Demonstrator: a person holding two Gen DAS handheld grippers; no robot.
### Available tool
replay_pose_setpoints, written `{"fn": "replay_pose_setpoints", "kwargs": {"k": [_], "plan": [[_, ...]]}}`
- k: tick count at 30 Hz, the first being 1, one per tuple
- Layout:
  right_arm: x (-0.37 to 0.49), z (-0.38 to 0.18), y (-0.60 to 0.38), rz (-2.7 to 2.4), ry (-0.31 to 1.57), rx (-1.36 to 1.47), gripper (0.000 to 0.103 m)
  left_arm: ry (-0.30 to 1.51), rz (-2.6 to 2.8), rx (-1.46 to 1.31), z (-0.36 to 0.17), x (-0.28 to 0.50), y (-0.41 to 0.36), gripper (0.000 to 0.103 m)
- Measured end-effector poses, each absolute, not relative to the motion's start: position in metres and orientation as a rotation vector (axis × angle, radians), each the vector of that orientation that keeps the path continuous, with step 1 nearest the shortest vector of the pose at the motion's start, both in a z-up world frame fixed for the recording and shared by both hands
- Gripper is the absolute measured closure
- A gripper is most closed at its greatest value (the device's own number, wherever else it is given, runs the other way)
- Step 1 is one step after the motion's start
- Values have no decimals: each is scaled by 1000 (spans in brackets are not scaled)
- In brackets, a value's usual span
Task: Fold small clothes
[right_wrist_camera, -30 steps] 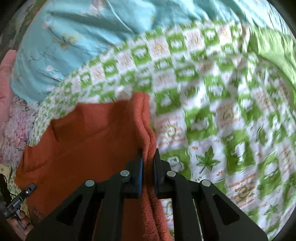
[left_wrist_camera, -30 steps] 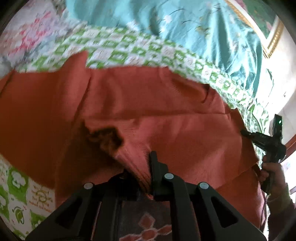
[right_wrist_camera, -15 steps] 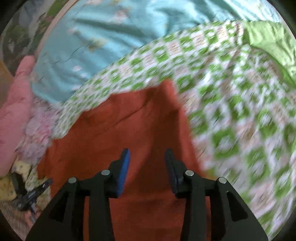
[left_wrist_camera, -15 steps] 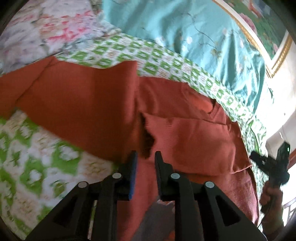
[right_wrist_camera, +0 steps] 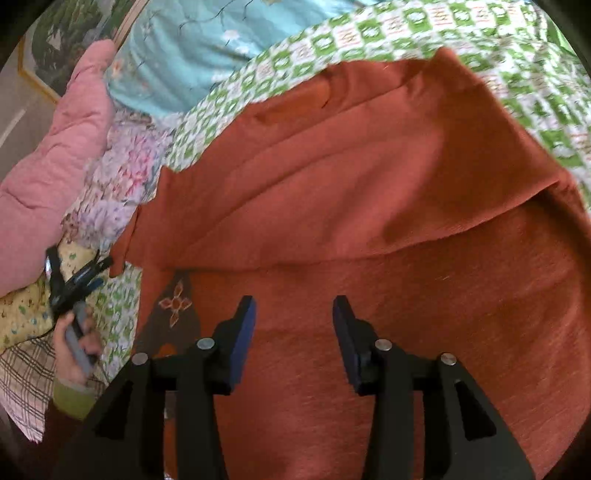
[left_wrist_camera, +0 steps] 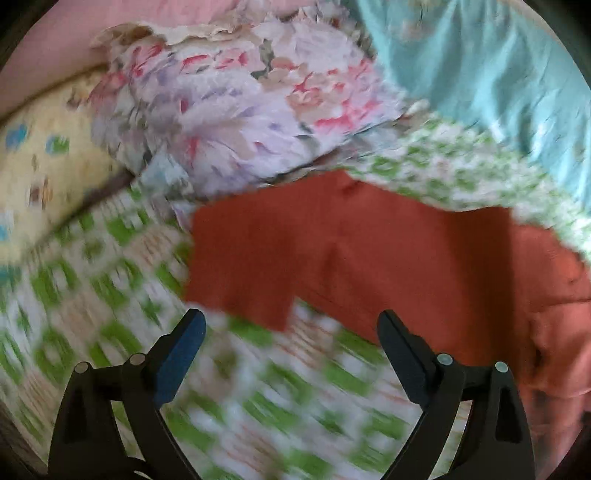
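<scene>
We find no readable text, label, brand or number in either view. The green-and-white checked bedsheet (right_wrist_camera: 373, 33) carries small reddish marks inside its squares that may be lettering, but they are too small and blurred for us to read. The left wrist view is motion-blurred, so the bedsheet print there is illegible too.

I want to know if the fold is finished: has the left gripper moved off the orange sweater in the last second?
Yes. The left gripper has opened and swung left, off the orange sweater; it now hangs over the green checked blanket.
</scene>
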State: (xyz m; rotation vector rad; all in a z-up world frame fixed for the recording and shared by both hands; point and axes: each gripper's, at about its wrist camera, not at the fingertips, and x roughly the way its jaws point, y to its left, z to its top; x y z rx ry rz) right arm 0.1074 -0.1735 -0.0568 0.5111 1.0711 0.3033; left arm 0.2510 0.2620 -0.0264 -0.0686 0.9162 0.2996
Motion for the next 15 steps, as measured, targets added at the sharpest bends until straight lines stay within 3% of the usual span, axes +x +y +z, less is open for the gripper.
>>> {"fn": "replay_pose_setpoints", "kwargs": {"k": [1, 3, 4, 6, 7, 8, 15], "plan": [[108, -58, -169, 312, 1077, 511, 58, 933, 306, -48, -32, 257, 268, 11], [109, -58, -161, 322, 1085, 505, 58, 987, 296, -28, -49, 271, 278, 37], [110, -58, -158, 328, 1088, 503, 58, 1007, 286, -40, -55, 274, 282, 66], [110, -56, -154, 336, 1088, 497, 58, 1002, 262, -99, -60, 275, 298, 76], [110, -55, -153, 337, 1088, 490, 58, 996, 263, -107, -59, 275, 302, 91], [110, -53, -152, 336, 1087, 482, 58, 992, 269, -115, -58, 274, 308, 96], [107, -49, -150, 337, 1079, 478, 58, 926, 148, -263, -29, 248, 309, 98]]}}
